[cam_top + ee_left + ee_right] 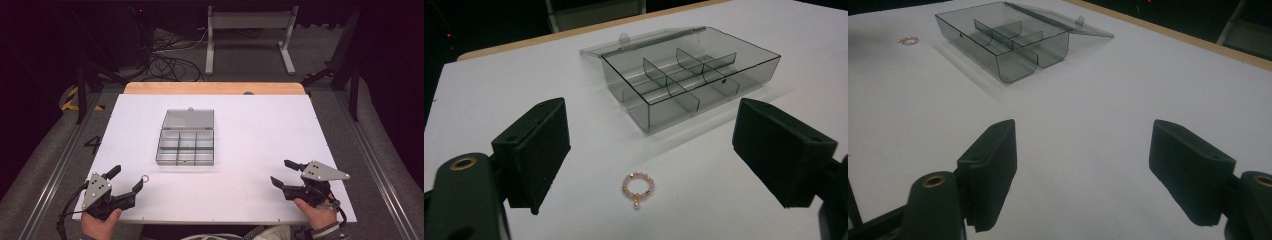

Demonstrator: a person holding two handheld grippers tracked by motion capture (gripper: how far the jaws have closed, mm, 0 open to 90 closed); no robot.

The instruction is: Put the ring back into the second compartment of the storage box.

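Just ahead of the wide-spread left gripper [651, 150], the beaded ring [638, 186] lies untouched on the table [499, 85].

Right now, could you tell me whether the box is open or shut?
Open: the box has its lid folded flat back on the table, compartments exposed and empty.

On the white table [250, 150] there is one clear plastic box [186, 145] with six compartments, one small bead ring [145, 177], and two black grippers, the left gripper [128, 182] and the right gripper [282, 172].
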